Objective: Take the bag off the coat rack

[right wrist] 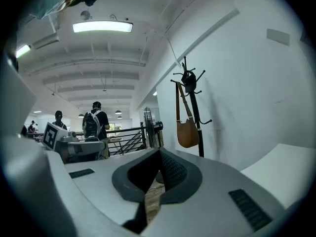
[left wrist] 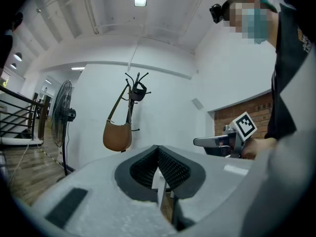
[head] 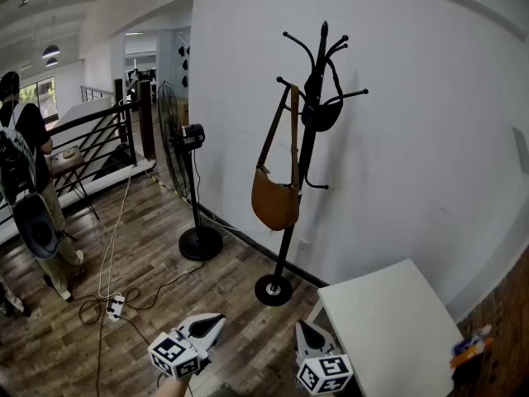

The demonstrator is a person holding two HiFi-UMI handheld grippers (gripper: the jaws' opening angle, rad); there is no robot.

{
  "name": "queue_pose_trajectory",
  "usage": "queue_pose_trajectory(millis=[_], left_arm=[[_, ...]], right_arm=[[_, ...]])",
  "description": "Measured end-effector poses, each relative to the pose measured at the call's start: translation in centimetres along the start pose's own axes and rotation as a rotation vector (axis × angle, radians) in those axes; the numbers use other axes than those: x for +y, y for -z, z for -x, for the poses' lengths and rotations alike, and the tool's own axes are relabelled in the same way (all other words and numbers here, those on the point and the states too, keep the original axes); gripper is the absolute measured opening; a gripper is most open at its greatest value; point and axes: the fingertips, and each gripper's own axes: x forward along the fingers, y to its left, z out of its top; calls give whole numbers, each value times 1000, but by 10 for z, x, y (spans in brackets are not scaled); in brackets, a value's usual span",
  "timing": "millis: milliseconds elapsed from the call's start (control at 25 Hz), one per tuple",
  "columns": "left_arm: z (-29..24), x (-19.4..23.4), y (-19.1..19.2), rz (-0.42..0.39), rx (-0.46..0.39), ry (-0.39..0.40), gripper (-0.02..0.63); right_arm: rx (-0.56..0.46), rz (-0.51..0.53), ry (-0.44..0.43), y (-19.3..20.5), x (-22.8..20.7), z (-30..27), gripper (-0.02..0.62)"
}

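A brown bag [head: 275,201] hangs by its long strap from an upper hook of a black coat rack [head: 307,155], its body resting against the pole about halfway down. The rack stands on a round base on the wooden floor [head: 165,271], close to a white wall [head: 413,139]. A small dark item [head: 322,114] hangs near the top of the rack on the other side of the pole. The left gripper [head: 216,318] and the right gripper [head: 303,326] sit low at the bottom edge of the head view, side by side, both well apart from the rack and pointing roughly toward it. Each is clenched, its jaws pressed together with nothing between them. A white table [head: 388,329] stands just to the right of the right gripper, near the rack's base. Left of the rack stands a tall black fan [head: 186,139] on a round foot, with a cable running across the floor to a power strip [head: 116,306]. Farther left, a person with a backpack [head: 25,164] stands beside a black railing [head: 99,131].
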Motion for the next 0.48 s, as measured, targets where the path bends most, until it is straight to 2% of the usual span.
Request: queue_pose_trajectory(millis=[240,440,480], left_arm=[[1,-3,3,-9,10,20,2],[-20,4,1,-19,-2,72,5],[-26,7,2,-10,0,88,95]], right_arm=[[-12,-19,-12,1,1,1,-2],[-38,-17,-8,-5,-7,-19,-11],[-46,-18,-2,-7,-8,-24,1]])
